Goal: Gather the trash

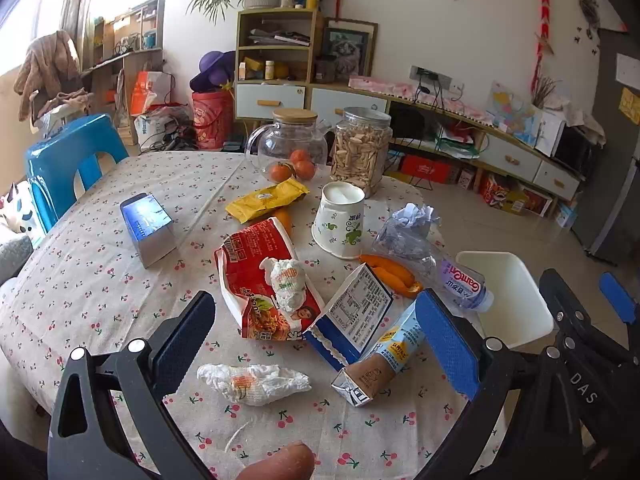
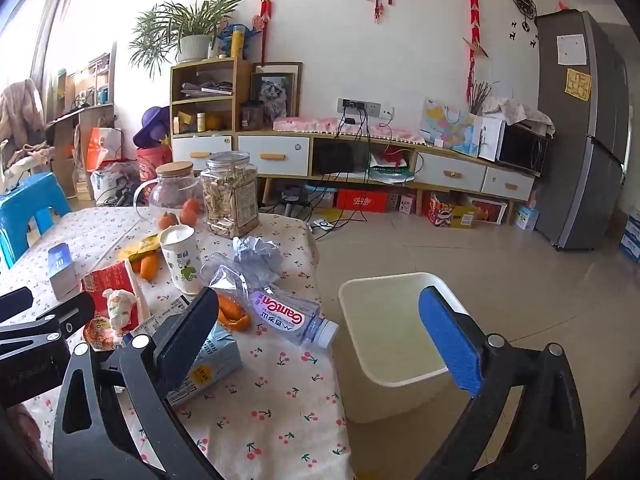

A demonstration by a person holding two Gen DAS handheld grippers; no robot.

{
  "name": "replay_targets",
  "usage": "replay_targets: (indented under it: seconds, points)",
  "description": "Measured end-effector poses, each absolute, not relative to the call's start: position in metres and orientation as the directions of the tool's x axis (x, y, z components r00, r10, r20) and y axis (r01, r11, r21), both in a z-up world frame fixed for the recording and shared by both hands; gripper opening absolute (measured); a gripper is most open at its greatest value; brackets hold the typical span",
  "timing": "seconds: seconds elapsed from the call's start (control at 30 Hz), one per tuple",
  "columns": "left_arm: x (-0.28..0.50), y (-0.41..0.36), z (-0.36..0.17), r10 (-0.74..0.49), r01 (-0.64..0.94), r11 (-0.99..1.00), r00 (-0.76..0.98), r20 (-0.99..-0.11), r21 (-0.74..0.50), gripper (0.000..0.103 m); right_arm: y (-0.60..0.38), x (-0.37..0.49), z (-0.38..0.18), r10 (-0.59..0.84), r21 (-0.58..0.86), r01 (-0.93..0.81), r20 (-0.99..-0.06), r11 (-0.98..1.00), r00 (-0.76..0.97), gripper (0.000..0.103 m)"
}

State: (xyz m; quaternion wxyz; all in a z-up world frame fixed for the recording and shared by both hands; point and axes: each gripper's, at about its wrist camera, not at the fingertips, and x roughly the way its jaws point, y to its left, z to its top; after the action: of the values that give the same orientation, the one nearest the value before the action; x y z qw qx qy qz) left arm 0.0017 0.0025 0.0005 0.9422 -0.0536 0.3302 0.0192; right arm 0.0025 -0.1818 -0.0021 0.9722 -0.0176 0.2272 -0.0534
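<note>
Litter covers the cherry-print table (image 1: 100, 280): a crumpled white wrapper (image 1: 256, 384), a milk carton (image 1: 380, 364), a blue-and-white box (image 1: 352, 316), a red noodle bag (image 1: 264, 284), a paper cup (image 1: 340, 224), a yellow packet (image 1: 266, 198), orange peel (image 1: 394, 274), a paper ball (image 1: 412, 214) and a crushed bottle (image 2: 276, 312). My left gripper (image 1: 318, 340) hovers open above the wrapper and carton. The right gripper (image 2: 318, 340) stands open over the table's right edge, between the bottle and a white bin (image 2: 384, 280) on the floor. Neither holds anything.
At the table's far side stand a glass teapot (image 1: 290, 148) with tangerines and a snack jar (image 1: 360, 148). A blue tissue box (image 1: 148, 228) lies left. A blue stool (image 1: 68, 156) is beyond the table, a fridge (image 2: 580, 128) far right.
</note>
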Motion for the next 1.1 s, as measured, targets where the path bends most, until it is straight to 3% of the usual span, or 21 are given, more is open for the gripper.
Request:
replay_targets:
  seconds: [1.1]
  points:
    - [0.007,0.005,-0.013,0.018,-0.080,0.994,0.773,-0.634,-0.068,0.097,-0.172,-0.002,-0.011,-0.093,-0.046,0.081,-0.463,0.996,0.882,0.096]
